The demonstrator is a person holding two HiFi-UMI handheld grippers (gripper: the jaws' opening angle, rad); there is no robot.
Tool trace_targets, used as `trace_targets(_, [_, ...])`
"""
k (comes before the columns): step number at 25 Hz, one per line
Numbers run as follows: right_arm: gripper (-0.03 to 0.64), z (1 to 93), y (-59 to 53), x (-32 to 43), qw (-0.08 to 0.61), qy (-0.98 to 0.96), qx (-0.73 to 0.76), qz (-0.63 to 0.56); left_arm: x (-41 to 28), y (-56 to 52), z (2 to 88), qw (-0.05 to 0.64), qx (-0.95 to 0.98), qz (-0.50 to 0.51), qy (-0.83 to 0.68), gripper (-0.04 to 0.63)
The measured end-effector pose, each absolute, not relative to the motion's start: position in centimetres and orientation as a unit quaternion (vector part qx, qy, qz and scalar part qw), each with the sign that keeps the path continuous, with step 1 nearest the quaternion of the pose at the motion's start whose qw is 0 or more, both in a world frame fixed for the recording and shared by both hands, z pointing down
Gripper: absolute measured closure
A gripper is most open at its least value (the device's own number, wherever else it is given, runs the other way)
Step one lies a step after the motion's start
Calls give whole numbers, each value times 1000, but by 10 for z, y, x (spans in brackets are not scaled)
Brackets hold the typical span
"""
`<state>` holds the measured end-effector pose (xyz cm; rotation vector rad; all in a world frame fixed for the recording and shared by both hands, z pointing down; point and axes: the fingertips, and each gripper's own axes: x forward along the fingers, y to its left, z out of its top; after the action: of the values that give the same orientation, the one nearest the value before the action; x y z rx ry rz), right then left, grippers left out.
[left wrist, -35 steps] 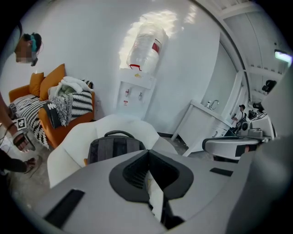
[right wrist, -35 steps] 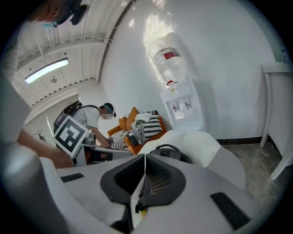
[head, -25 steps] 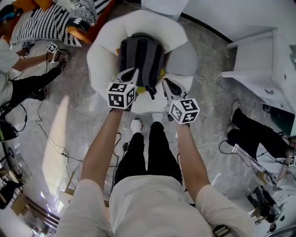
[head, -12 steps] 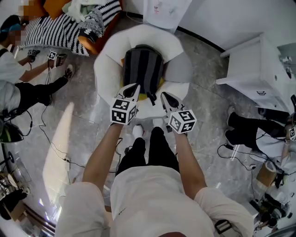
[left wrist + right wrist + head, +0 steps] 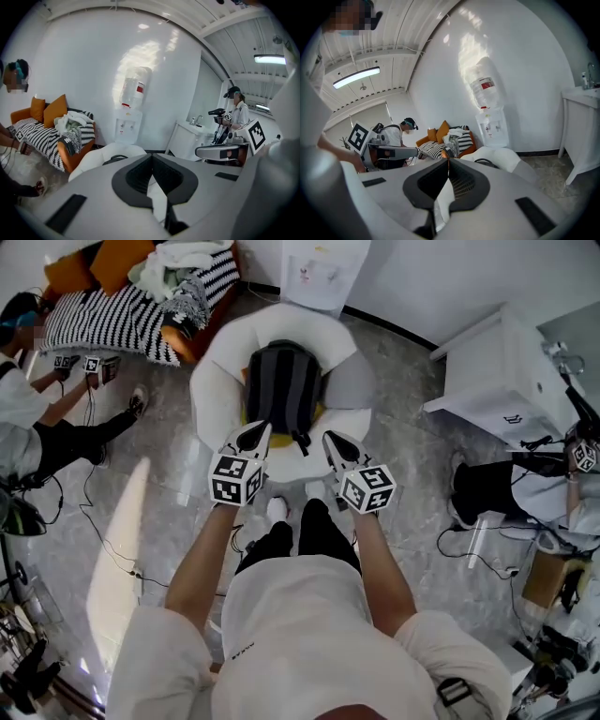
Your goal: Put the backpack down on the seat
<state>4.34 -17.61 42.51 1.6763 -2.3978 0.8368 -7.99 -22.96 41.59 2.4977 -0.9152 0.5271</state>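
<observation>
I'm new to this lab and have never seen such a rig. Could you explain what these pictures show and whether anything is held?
There is no robot: a person holds a two-jaw gripper in each hand, each carrying a cube with square markers. The head view comes from a camera on the person's head, looking steeply down; the left gripper shows at its left, the right gripper at its right. The two gripper views come from cameras riding on the grippers, looking along their jaws. Both pairs of jaws are together with nothing between them, so nothing is held. Below, a dark grey striped backpack sits on a round white cushioned seat on the grey stone floor.
</observation>
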Motion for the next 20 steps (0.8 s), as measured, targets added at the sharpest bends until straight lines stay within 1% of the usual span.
trace_targets(9, [592,387,-139,50,51,-786,565,246,-108,-208,380,199,904,173,-338,578])
trace_targets(15, [592,364,-109,45,54,-794,559,232,-138,-188,360,204,896,155,-362,577])
trace_targets(20, [592,342,-89,38,54,-803,554,212,-148,-168,343,200,901,140,-358,578])
